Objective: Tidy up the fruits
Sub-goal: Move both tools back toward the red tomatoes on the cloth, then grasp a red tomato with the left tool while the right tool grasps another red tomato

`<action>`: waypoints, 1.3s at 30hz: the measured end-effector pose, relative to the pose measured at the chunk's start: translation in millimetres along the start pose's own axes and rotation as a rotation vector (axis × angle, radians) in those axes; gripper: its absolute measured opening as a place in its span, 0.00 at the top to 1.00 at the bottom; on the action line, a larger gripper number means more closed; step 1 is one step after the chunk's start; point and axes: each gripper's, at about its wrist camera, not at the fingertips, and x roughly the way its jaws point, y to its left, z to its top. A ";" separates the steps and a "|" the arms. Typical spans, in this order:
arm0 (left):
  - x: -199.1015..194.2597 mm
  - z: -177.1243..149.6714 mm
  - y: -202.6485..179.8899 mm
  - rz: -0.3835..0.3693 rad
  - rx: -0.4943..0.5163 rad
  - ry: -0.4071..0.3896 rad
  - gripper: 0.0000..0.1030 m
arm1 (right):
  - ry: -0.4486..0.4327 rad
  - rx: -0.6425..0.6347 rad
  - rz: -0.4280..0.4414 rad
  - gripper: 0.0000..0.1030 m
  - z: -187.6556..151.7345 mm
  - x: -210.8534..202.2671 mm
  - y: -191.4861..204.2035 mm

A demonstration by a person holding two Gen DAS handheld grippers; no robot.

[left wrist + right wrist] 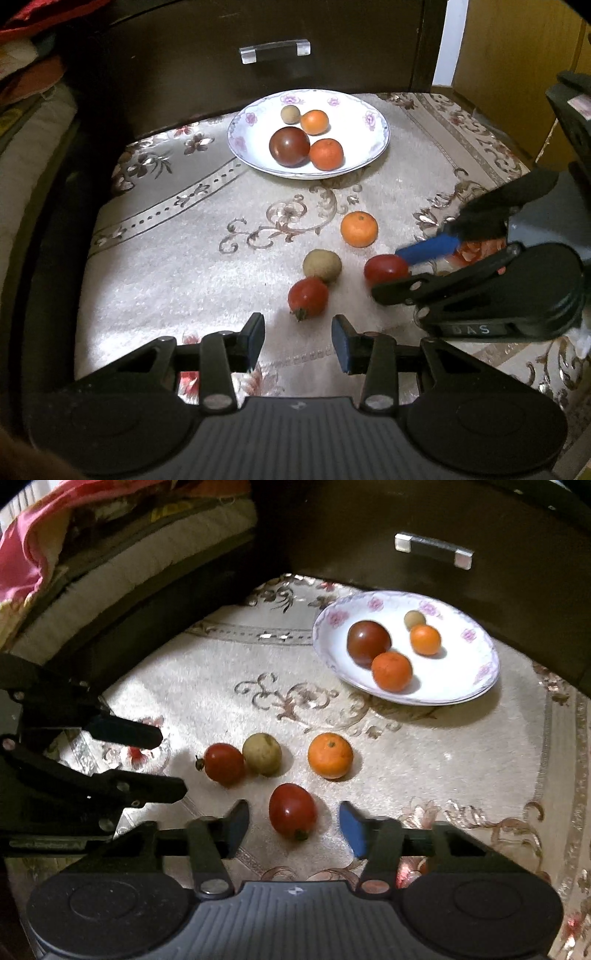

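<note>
Patterned tabletop (424, 775), four fruits loose; right gripper (293, 825) open astride the red tomato (292, 810), untouched; left gripper (297, 341) open, empty, farther off.

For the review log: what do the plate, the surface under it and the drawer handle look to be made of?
Plate: glazed ceramic, it seems; glossy white with printed pink flowers along the rim.
Cloth under it: a plush woven textile with a soft sheen, fuzzy pile and a brown scroll pattern.
Handle: looks like clear acrylic or glass; see-through ends, dark middle.
</note>
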 end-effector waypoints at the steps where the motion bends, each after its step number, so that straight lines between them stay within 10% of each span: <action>1: 2.2 1.0 -0.2 -0.001 0.002 -0.002 0.56 | 0.011 -0.001 0.002 0.75 0.0 1.6 0.0; 39: 36.6 6.5 -10.0 0.009 0.006 -0.003 0.62 | 0.022 0.006 -0.012 0.65 -8.4 -2.2 -11.4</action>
